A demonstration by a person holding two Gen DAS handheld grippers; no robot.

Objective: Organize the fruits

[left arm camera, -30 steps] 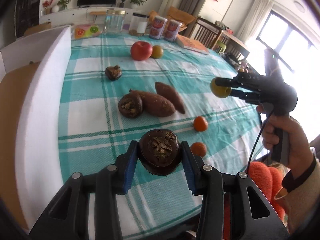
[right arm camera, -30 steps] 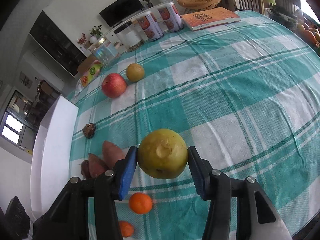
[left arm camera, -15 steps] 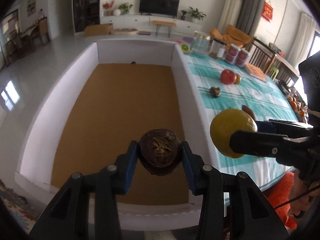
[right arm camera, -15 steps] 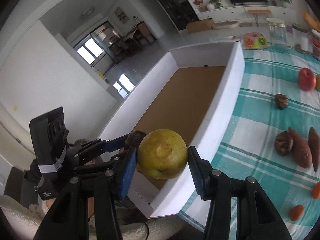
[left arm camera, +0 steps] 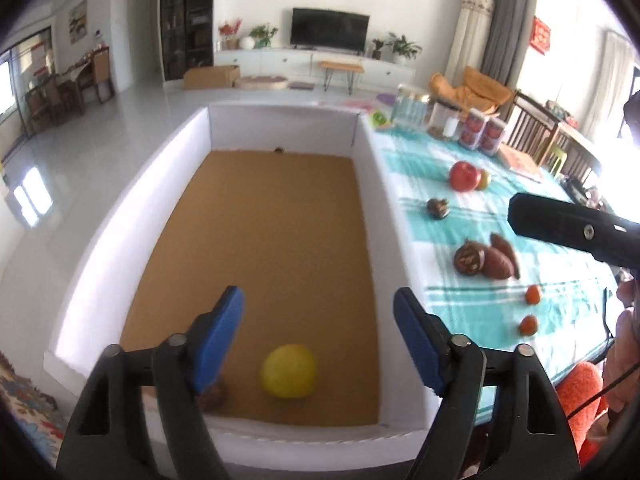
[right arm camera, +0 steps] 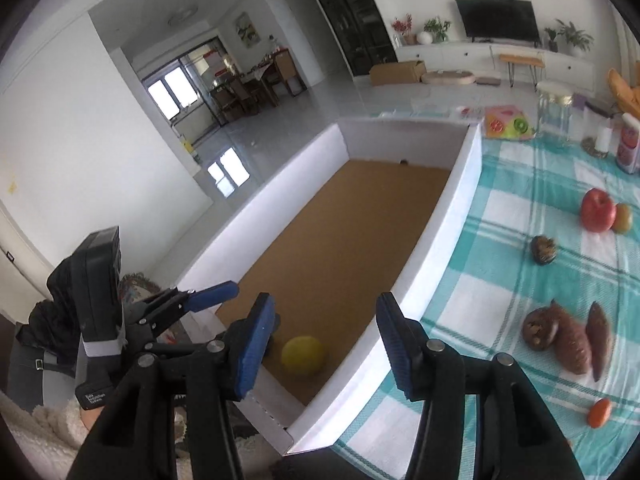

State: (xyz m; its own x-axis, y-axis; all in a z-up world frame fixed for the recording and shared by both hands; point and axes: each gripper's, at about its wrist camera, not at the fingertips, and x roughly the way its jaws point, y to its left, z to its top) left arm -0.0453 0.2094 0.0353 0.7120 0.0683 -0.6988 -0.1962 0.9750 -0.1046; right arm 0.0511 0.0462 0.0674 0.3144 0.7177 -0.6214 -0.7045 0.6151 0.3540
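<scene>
Left gripper (left arm camera: 318, 312) over big white box (left arm camera: 384, 216), jaws opening, nothing between blue pads (left arm camera: 224, 320). Right gripper (right arm camera: 324, 332) also over box, jaws opening, empty too. Yellow round fruit (left arm camera: 289, 371) sits on brown box floor, near front wall. Small dark brown fruit (left arm camera: 214, 394) just beside it, partly hidden behind left pad. On checked tablecloth (right arm camera: 496, 264): red apple (right arm camera: 598, 211), small dark fruit (right arm camera: 544, 250), sweet potatoes (right arm camera: 576, 340), small orange fruit (right arm camera: 600, 413). Jars (left arm camera: 478, 128) stand at far end of table.

A wall-mounted television (left arm camera: 329, 27) above a white cabinet (left arm camera: 312, 62); 2 red cans (left arm camera: 482, 133) on the checked surface (left arm camera: 416, 184).
</scene>
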